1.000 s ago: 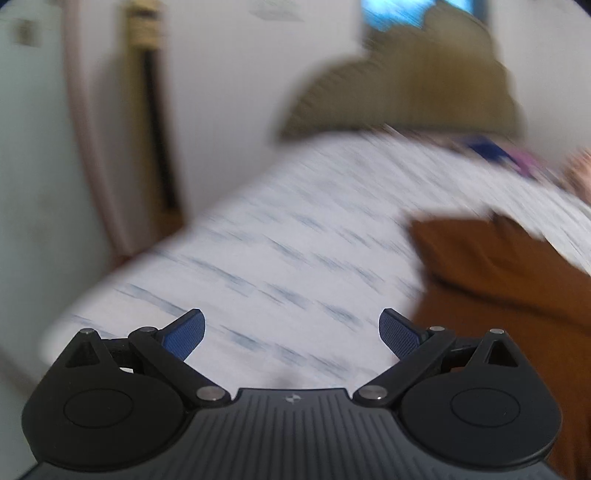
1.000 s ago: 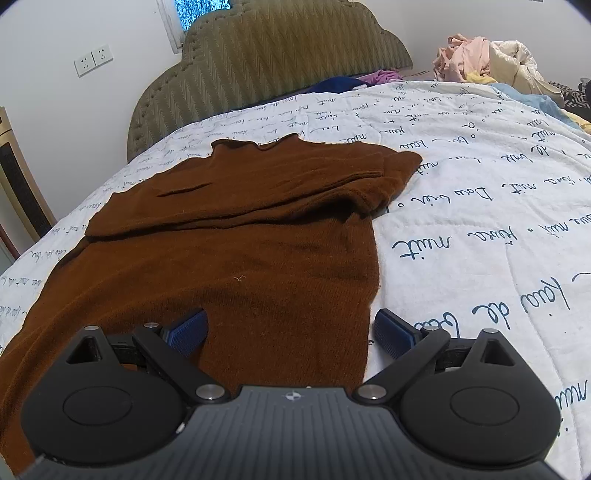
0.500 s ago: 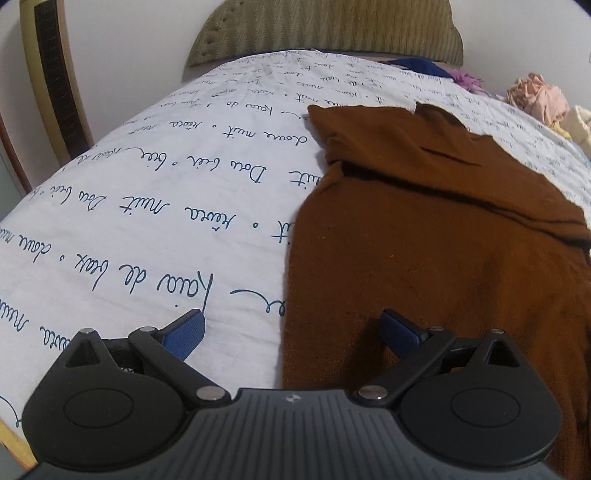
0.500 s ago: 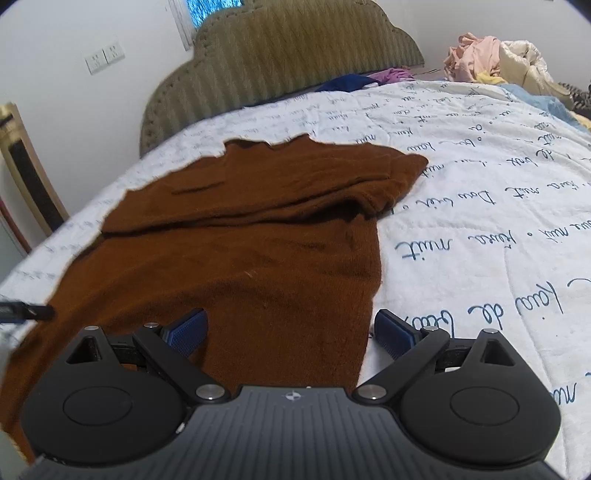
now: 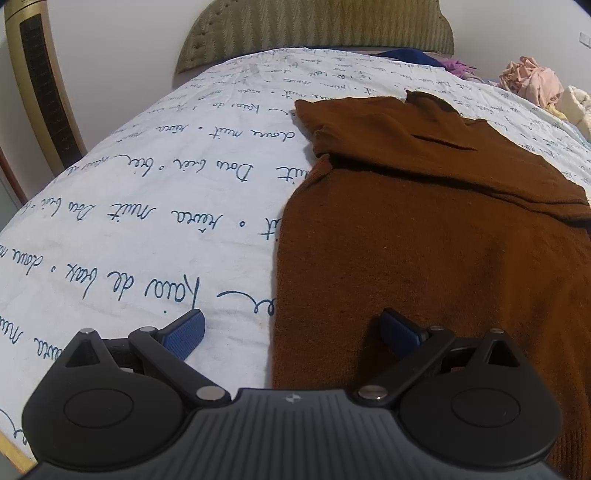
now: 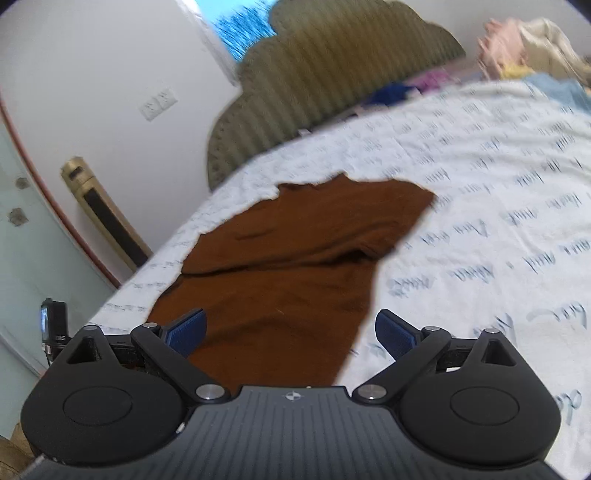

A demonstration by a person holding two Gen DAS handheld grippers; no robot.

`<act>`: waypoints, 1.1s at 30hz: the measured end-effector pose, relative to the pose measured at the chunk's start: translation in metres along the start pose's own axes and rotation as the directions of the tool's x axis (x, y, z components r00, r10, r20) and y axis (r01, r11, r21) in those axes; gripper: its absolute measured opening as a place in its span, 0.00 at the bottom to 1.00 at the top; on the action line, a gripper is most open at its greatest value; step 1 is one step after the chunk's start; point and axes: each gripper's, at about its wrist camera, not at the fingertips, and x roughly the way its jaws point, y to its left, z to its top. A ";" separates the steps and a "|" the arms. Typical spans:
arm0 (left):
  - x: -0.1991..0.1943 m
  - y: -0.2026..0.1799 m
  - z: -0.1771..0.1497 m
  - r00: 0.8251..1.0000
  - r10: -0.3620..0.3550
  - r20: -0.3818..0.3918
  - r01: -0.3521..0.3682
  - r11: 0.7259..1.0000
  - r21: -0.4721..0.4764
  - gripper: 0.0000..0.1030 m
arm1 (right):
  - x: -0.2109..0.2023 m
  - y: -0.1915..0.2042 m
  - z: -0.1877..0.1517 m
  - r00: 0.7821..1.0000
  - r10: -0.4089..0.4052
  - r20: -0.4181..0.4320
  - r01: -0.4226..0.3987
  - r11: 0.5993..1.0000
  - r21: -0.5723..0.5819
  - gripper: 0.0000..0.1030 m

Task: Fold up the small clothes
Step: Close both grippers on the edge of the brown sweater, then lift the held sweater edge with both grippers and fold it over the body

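Fuzzy brown knit sweater (image 5: 436, 236) lies flat on the script-printed quilt (image 5: 147, 206); left gripper (image 5: 291, 332) and right gripper (image 6: 290, 332) both gape wide, empty.

The brown sweater (image 5: 436, 236) is a soft fuzzy knit, totally matt. The bedspread (image 5: 155, 206) under it looks like quilted white cotton with printed blue script. The headboard (image 5: 314, 26) is ribbed olive fabric. Both grippers (image 5: 291, 334) (image 6: 291, 332) are matt black plastic with ridged blue rubbery pads (image 5: 184, 334) and shiny metal pins.
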 end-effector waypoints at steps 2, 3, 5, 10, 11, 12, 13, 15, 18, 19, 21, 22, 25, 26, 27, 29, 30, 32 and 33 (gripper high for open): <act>0.000 0.000 0.000 0.999 -0.033 -0.004 0.033 0.999 0.010 0.98 | 0.011 -0.008 -0.006 0.996 -0.069 -0.058 0.070 0.998 0.006 0.93; 0.000 0.000 -0.001 0.998 -0.055 -0.005 0.055 0.998 0.014 0.98 | 0.018 -0.012 -0.011 0.993 -0.086 -0.086 0.087 0.996 0.011 0.92; 0.001 -0.001 -0.002 0.996 -0.090 -0.010 0.091 0.995 0.030 0.98 | 0.033 -0.015 -0.020 0.986 -0.080 -0.144 0.085 0.996 0.029 0.88; 0.002 -0.008 -0.003 0.988 -0.152 -0.005 0.151 0.985 0.080 0.88 | 0.059 0.019 -0.033 0.973 -0.105 -0.207 0.077 0.987 -0.138 0.85; 0.001 -0.010 -0.003 0.987 -0.163 -0.004 0.162 0.983 0.083 0.78 | 0.062 0.027 -0.035 0.971 -0.105 -0.216 0.067 0.982 -0.177 0.79; 0.000 -0.011 -0.002 0.985 -0.174 -0.002 0.173 0.981 0.085 0.63 | 0.065 0.034 -0.036 0.969 -0.100 -0.227 0.054 0.978 -0.203 0.74; -0.001 -0.011 -0.001 0.984 -0.180 0.000 0.179 0.980 0.085 0.55 | 0.068 0.040 -0.038 0.967 -0.097 -0.234 0.045 0.975 -0.218 0.60; -0.002 -0.012 0.001 0.984 -0.175 0.001 0.175 0.981 0.078 0.29 | 0.070 0.047 -0.039 0.966 -0.094 -0.239 0.039 0.973 -0.226 0.43; -0.003 -0.011 0.007 0.986 -0.169 0.003 0.169 0.984 0.053 0.11 | 0.070 0.049 -0.033 0.973 -0.091 -0.210 0.046 0.977 -0.209 0.20; -0.003 -0.010 0.010 0.985 -0.173 0.006 0.173 0.984 0.043 0.10 | 0.070 0.049 -0.031 0.976 -0.105 -0.192 0.063 0.975 -0.214 0.14; -0.003 -0.013 0.015 0.985 -0.171 0.021 0.170 0.984 0.045 0.09 | 0.068 0.053 -0.026 0.980 -0.130 -0.153 0.092 0.968 -0.234 0.13; -0.003 -0.015 0.017 0.986 -0.167 0.029 0.165 0.985 0.048 0.09 | 0.069 0.054 -0.023 0.982 -0.132 -0.137 0.097 0.967 -0.236 0.11; -0.001 -0.023 0.026 0.985 -0.163 0.060 0.160 0.986 0.054 0.09 | 0.069 0.055 -0.010 0.987 -0.136 -0.087 0.112 0.965 -0.238 0.10; 0.000 -0.025 0.029 0.983 -0.167 0.075 0.163 0.985 0.051 0.09 | 0.072 0.055 -0.005 0.988 -0.139 -0.070 0.119 0.964 -0.238 0.09; 0.001 -0.026 0.033 0.982 -0.169 0.090 0.166 0.985 0.041 0.09 | 0.073 0.055 0.000 0.988 -0.147 -0.049 0.131 0.962 -0.238 0.08; 0.006 -0.027 0.039 0.980 -0.169 0.105 0.168 0.986 0.019 0.09 | 0.080 0.052 0.009 0.985 -0.170 -0.021 0.159 0.957 -0.243 0.08; 0.010 -0.028 0.041 0.982 -0.168 0.091 0.167 0.986 0.019 0.09 | 0.085 0.051 0.011 0.985 -0.172 -0.021 0.162 0.955 -0.249 0.08; 0.011 -0.031 0.040 0.983 -0.168 0.072 0.166 0.985 0.040 0.09 | 0.091 0.048 0.013 0.985 -0.170 -0.042 0.155 0.960 -0.233 0.12; 0.009 -0.033 0.037 0.983 -0.167 0.075 0.163 0.985 0.060 0.10 | 0.093 0.047 0.012 0.985 -0.163 -0.064 0.146 0.964 -0.221 0.15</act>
